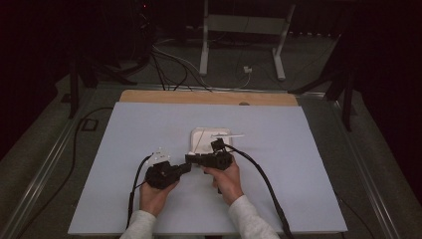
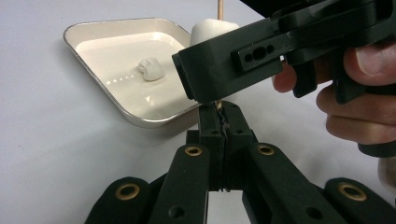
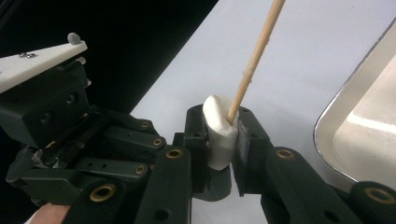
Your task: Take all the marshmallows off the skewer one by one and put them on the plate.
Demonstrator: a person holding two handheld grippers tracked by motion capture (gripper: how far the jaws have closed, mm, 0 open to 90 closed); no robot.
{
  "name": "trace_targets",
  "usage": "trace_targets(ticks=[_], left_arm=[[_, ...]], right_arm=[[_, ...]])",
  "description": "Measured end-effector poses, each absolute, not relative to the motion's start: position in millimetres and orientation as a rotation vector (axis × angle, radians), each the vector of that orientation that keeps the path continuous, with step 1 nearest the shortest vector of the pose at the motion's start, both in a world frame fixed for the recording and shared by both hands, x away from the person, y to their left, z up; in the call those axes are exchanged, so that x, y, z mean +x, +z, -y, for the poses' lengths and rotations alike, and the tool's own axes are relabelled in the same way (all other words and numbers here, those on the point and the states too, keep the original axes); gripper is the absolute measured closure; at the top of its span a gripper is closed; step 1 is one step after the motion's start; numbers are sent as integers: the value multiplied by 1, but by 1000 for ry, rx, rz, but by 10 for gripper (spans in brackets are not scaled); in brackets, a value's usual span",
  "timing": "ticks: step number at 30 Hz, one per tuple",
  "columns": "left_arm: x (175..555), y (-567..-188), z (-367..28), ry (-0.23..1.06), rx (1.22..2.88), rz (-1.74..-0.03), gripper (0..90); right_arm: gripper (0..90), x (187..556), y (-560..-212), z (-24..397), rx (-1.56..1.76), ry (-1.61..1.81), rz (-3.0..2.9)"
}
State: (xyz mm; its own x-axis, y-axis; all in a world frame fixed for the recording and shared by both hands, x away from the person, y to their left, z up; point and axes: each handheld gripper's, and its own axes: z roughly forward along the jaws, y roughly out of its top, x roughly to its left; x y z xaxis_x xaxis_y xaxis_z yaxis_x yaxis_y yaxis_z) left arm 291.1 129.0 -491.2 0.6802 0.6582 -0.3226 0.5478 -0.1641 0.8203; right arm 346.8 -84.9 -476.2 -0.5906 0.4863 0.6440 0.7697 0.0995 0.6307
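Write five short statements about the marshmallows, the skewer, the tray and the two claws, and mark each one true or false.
1. The right claw is shut on a marshmallow. True.
2. The wooden skewer lies flat in the tray. False: it is stuck into the held marshmallow and its lower end sits between the shut jaws of the left claw.
3. A second marshmallow lies in the tray. True.
4. The tray is round and black. False: it is squarish, white inside, with a metal rim.
5. The left claw stands wide open. False: its jaws are closed together.
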Motion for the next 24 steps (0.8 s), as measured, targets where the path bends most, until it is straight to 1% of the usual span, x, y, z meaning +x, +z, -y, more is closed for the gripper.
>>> trace_targets(ticks=[5,24], left_arm=[[290,-491,-126,155,1858,-945,900],[288,-491,-126,162,1882,-930,900]], right_arm=[[792,349,-475,88,-1244,-1473,2121],[793,359,-465,98,-1257,-1470,2098]])
